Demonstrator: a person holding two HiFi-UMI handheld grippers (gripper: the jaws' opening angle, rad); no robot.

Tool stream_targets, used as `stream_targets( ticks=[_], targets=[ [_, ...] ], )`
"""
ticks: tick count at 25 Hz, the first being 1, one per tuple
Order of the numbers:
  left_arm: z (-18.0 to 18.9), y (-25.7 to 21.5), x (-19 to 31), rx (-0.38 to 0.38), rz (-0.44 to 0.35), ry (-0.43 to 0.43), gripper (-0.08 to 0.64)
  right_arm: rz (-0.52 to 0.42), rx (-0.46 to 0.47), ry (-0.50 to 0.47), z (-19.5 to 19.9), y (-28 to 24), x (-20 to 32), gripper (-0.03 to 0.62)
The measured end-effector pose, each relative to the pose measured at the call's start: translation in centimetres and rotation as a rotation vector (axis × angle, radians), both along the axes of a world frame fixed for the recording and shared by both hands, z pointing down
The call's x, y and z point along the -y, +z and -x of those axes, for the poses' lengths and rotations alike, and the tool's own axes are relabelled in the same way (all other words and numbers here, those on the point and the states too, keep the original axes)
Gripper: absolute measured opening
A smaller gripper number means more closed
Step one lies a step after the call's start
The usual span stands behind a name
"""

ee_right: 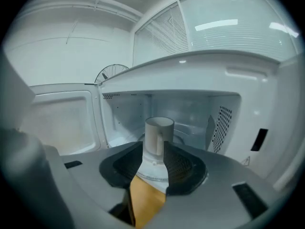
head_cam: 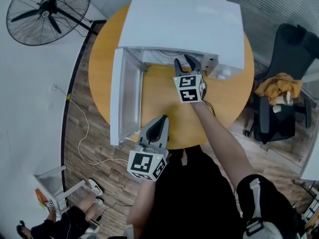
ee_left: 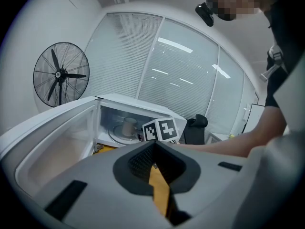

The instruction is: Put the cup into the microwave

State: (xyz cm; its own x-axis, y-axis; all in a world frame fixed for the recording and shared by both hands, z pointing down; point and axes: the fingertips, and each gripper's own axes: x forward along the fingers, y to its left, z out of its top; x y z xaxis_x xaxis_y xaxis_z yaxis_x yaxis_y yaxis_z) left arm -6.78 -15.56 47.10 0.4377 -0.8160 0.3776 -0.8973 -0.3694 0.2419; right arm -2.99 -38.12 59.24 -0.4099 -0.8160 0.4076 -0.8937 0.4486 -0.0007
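The white microwave (head_cam: 184, 24) stands on a round wooden table (head_cam: 164, 101) with its door (head_cam: 117, 93) swung wide to the left. A pale cup (ee_right: 158, 135) stands upright on the turntable inside, handle toward me; it also shows in the left gripper view (ee_left: 129, 126). My right gripper (head_cam: 187, 62) hovers at the oven's mouth, open, and the cup is beyond the jaws (ee_right: 155, 159), untouched. My left gripper (head_cam: 162, 118) hangs over the table's near edge by the door's corner, shut and empty (ee_left: 155, 144).
A standing fan (head_cam: 47, 11) is at the far left on the floor, with a white cable (head_cam: 84, 133) trailing near the table. A dark chair (head_cam: 279, 93) with yellow cloth on it stands to the right. Another person's legs (head_cam: 75, 213) show at the lower left.
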Motion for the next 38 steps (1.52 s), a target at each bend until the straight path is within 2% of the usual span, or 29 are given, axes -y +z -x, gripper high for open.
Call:
stream_targets(
  ticks=[5,11,16,22,30,38],
  targets=[
    [-0.7,-0.4,-0.4,0.023,-0.015,0.059,-0.005,0.001,-0.024,-0.01,-0.9,-1.3,-3.5,0.149],
    [-1.0,-1.1,-1.7,0.016,-0.039,0.108,-0.005,-0.03,-0.008,-0.024,-1.8,-4.3,-8.7,0.124],
    [-0.6,-2.0,-4.1,0.01,-0.067,0.149,-0.005,-0.062,-0.008,-0.026,-1.8,-7.9,-14.4,0.087],
    [0.1,-3.8,-7.5,-0.008,-0.112,0.196,-0.005,-0.099,0.018,-0.003,-1.7,-12.2,-21.3,0.074],
    [1.7,-6.2,-11.8,-0.033,-0.184,0.213,-0.005,-0.153,0.035,0.038,-2.2,-16.4,-30.2,0.034],
    [3.3,-7.1,-15.5,-0.035,-0.199,0.213,-0.005,-0.177,0.054,0.065,-2.5,-18.1,-36.6,0.011]
  ],
)
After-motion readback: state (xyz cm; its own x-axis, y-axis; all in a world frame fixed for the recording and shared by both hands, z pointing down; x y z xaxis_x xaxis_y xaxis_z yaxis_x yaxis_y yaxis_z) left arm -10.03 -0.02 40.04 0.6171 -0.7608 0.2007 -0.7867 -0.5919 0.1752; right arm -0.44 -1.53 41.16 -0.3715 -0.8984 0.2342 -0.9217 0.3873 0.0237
